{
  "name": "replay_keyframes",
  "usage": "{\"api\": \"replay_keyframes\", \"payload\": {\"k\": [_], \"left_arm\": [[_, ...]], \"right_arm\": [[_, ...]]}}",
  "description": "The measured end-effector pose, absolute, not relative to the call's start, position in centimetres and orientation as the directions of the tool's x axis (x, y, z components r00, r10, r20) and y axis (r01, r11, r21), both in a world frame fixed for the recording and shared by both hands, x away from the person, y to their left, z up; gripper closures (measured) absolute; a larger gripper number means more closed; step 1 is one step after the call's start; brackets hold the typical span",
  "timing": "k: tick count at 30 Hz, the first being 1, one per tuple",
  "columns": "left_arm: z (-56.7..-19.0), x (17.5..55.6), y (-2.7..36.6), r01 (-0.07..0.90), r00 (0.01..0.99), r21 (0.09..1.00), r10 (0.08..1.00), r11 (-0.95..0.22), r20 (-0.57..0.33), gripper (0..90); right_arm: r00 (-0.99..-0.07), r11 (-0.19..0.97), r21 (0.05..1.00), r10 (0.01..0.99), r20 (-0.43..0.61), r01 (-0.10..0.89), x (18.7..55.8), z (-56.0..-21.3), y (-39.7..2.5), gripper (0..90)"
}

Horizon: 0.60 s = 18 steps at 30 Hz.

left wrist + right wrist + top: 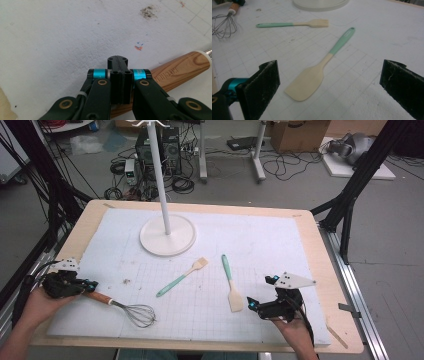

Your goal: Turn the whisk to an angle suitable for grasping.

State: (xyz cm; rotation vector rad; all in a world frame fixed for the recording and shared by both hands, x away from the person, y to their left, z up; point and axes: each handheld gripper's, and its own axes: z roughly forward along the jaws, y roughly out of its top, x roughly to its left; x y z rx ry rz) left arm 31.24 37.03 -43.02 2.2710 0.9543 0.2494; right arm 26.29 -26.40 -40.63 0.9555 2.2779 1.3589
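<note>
A whisk with a wooden handle (100, 296) and wire head (140, 314) lies at the front left of the white mat (280, 235). My left gripper (91, 284) rests over the handle's end. In the left gripper view its jaws (117, 75) are pressed flat together, and the handle (180, 70) passes underneath them, not between them. A spatula (231, 285) with a mint handle and cream blade lies at centre right. My right gripper (261, 293) stands wide open just right of its blade. The right gripper view shows the spatula (312, 78) ahead, between the spread jaws (330, 66).
A mint-handled pastry brush (182, 277) lies at mid-mat, also visible as the brush (292, 24) in the right gripper view. A white stand with a round base (167, 236) and tall pole rises at the back. The wooden table edge (340, 320) borders the mat.
</note>
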Motion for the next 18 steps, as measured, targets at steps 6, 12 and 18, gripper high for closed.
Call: {"api": "replay_keyframes", "payload": {"k": [6,12,18], "left_arm": [[-42.9,30.6,37.2,0.561,0.719,0.642,0.692,-0.523,-0.065,89.2],[-42.9,29.9,37.5,0.553,0.725,0.644,0.686,-0.529,-0.059,89.2],[-42.9,29.4,37.7,0.550,0.730,0.644,0.681,-0.532,-0.061,89.2]], "right_arm": [[-0.724,0.323,0.866,0.687,0.063,0.382,26.3,-40.6,-26.4,1.4],[-0.724,0.324,0.865,0.687,0.063,0.383,26.3,-40.6,-26.4,1.4],[-0.725,0.327,0.864,0.686,0.062,0.383,26.3,-40.7,-26.3,1.4]]}}
